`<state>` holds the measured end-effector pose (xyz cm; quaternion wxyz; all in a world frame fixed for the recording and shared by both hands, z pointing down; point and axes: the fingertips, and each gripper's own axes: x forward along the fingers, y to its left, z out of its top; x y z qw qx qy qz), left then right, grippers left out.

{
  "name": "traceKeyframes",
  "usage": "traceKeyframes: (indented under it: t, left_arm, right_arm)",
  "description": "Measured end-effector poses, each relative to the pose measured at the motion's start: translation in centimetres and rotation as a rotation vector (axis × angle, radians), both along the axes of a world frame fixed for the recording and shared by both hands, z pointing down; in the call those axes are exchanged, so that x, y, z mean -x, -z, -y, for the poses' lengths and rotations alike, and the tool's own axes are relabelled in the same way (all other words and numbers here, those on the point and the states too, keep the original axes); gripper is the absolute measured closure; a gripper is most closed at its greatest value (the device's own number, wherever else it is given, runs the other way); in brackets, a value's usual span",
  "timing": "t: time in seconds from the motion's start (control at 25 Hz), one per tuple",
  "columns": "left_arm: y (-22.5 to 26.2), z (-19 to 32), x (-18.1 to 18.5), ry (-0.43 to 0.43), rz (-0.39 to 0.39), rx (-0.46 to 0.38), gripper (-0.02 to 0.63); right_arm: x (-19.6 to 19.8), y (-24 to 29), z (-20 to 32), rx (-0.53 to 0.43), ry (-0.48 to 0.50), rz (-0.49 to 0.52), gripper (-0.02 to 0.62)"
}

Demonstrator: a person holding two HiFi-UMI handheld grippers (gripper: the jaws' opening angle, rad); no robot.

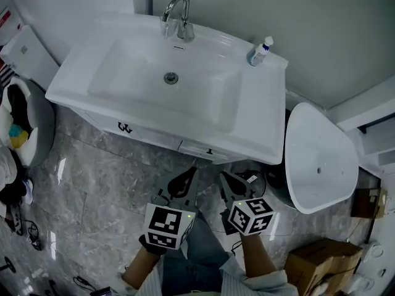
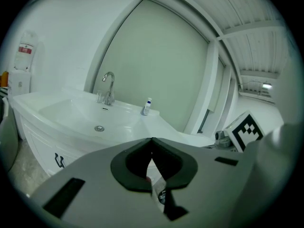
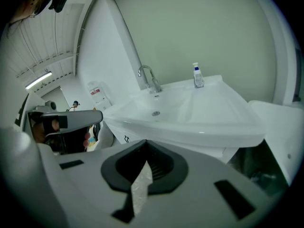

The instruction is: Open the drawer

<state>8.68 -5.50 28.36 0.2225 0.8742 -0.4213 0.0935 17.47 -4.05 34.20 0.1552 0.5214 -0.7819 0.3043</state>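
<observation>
White sink rim [image 1: 154,123] over the drawer [image 1: 196,148]; left gripper [image 1: 192,171], right gripper [image 1: 223,175] just short, fingers together, empty.

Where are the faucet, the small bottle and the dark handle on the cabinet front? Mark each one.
faucet [image 1: 184,28], head view, on its body behind the basin.
small bottle [image 1: 259,53], head view, on its body below the cap.
dark handle [image 1: 124,127], head view, on its middle.

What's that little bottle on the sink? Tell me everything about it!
The little bottle is pale, maybe clear plastic, with a blue top. It stands upright on the back right corner of the white sink, to the right of the tap and close to the wall. Only the sink touches it.
</observation>
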Motion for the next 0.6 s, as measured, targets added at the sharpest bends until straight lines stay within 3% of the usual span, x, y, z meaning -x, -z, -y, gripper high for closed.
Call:
traceKeyframes:
  t: [0.2, 0.6]
  left_arm:
    - [-2.7, 0.2, 0.5, -0.016, -0.015, 0.040, 0.591]
    - [-8.2, 0.6, 1.8, -0.014, 0.027, 0.090, 0.591]
  right_arm:
    - [-0.1, -2.6, 0.2, 0.024, -0.023, -0.026, 0.586]
    - [0.4, -7.8, 1.9, -0.001, -0.034, -0.080, 0.586]
